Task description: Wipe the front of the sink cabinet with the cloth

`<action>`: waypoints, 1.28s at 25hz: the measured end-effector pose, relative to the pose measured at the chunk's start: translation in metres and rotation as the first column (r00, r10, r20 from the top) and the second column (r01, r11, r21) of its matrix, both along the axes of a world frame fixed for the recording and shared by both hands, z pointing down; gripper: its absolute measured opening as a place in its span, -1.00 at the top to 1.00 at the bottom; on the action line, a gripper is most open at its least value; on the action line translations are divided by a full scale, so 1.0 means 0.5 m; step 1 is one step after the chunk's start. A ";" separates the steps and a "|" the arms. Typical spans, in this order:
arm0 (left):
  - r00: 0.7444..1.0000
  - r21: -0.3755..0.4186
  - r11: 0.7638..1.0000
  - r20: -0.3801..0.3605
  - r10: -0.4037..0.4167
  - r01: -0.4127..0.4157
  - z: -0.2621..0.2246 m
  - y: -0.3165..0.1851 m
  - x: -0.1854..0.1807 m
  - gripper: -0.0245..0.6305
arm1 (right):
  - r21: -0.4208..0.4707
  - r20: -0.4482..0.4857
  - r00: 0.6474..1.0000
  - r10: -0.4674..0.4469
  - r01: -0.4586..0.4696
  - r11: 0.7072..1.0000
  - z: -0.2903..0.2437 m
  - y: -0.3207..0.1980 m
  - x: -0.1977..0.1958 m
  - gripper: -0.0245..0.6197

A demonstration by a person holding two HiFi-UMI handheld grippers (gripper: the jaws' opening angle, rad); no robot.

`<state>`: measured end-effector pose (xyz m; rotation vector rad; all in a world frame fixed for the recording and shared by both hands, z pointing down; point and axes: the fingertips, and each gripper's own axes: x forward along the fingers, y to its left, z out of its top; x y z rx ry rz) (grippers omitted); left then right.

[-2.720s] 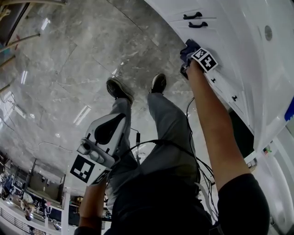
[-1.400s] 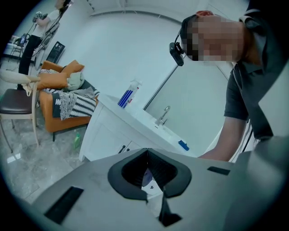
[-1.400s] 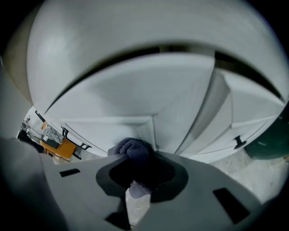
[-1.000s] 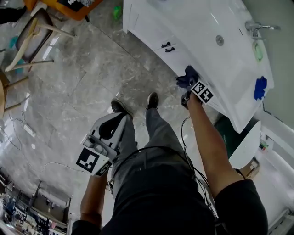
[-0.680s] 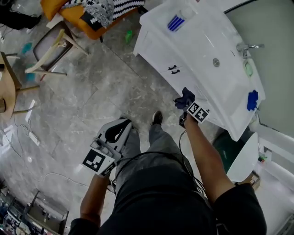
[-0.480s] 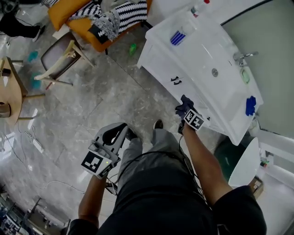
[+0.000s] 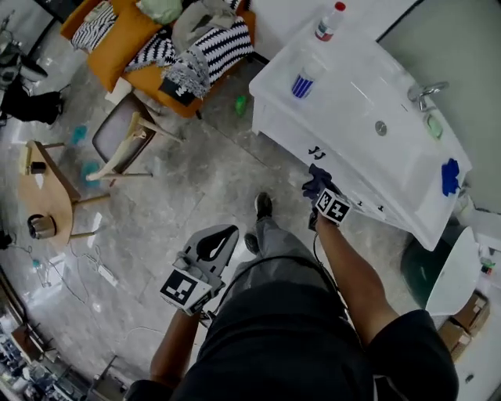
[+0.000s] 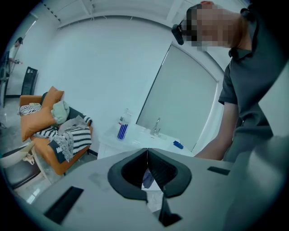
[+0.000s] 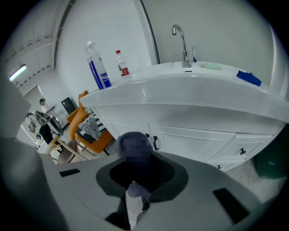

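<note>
The white sink cabinet [image 7: 291,129] stands at the upper right of the head view, its front carrying black handles [image 7: 315,150]. My right gripper [image 7: 318,190] is shut on a dark blue cloth [image 7: 315,180] held up close to that front, below the counter edge. In the right gripper view the cloth [image 9: 141,178] bunches between the jaws, with the cabinet doors [image 9: 194,135] and handles [image 9: 155,142] just beyond. My left gripper [image 7: 221,237] hangs by the person's left leg, away from the cabinet. Its jaws [image 8: 147,152] meet, holding nothing.
On the counter are a faucet [image 7: 427,92], a blue-striped spray bottle [image 7: 301,82], a red-capped bottle [image 7: 329,19] and a blue sponge [image 7: 449,176]. A dark green bin [image 7: 423,266] sits right of the cabinet. An orange sofa [image 7: 149,47], chair [image 7: 125,141] and round table [image 7: 47,196] stand left.
The head camera has risen and pulled back, so the whole cabinet and room now show. The right gripper stays at the cabinet front with the cloth. The left gripper stays low by the leg.
</note>
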<state>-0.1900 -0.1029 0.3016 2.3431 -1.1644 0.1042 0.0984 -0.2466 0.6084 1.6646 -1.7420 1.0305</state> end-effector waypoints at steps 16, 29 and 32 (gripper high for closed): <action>0.997 -0.132 0.991 -0.078 0.002 -0.012 0.111 -0.133 -0.106 0.91 | -0.036 -0.044 0.998 -0.036 0.034 0.999 0.136 -0.173 -0.173 0.71; 0.997 -0.253 0.967 -0.074 -0.004 -0.015 0.281 -0.098 -0.273 0.91 | 0.044 0.067 0.964 0.256 -0.259 0.965 0.206 -0.363 -0.282 0.71; 0.996 -0.209 0.977 -0.092 0.008 -0.027 0.260 -0.129 -0.268 0.91 | 0.054 -0.020 0.925 0.379 -0.377 0.925 0.189 -0.289 -0.127 0.71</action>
